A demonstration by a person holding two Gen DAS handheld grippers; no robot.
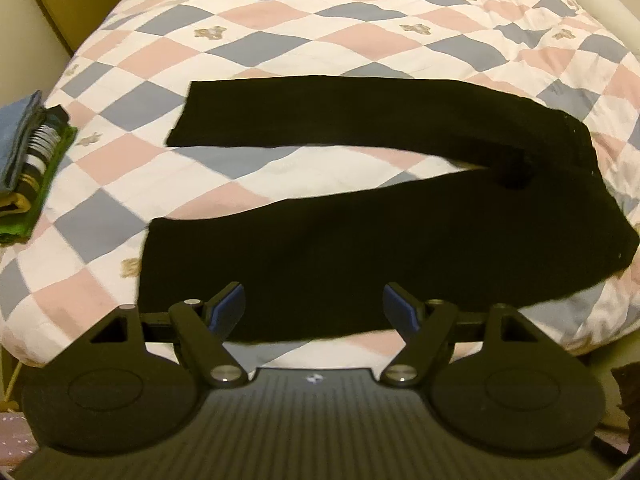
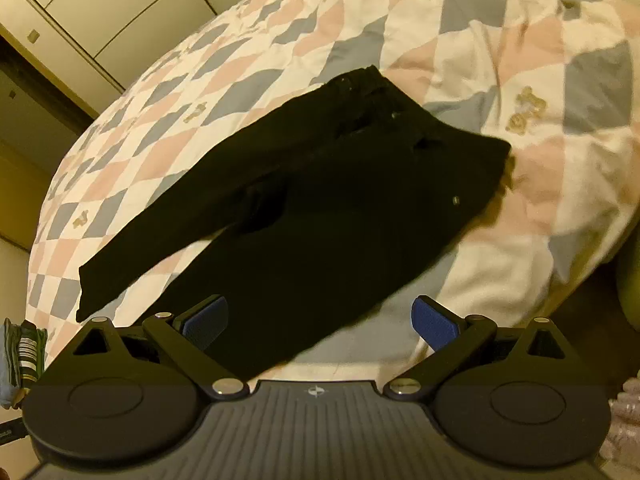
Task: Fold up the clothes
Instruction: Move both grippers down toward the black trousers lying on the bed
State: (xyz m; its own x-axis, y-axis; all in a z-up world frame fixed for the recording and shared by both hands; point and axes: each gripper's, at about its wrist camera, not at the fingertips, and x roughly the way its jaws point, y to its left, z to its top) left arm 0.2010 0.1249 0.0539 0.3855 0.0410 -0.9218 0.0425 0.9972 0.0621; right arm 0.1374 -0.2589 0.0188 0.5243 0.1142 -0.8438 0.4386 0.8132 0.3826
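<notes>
Left wrist view: black trousers (image 1: 360, 216) flat on checked quilt (image 1: 320, 20), legs splayed; left gripper (image 1: 314, 306) spread, empty. Right gripper (image 2: 320, 320) spread, empty. Folded pile (image 1: 28, 160) at quilt edge.

One pair of black trousers (image 1: 360, 216) lies on one quilt (image 1: 320, 28) checked in pink, grey-blue and white; the trousers show two legs, spread apart. One stack of folded clothes (image 1: 30, 160) sits at the quilt's left edge; how many pieces it holds cannot be told. Two grippers are in view, the left gripper (image 1: 313, 308) and the right gripper (image 2: 320, 320), each with two blue-padded fingers set apart.
</notes>
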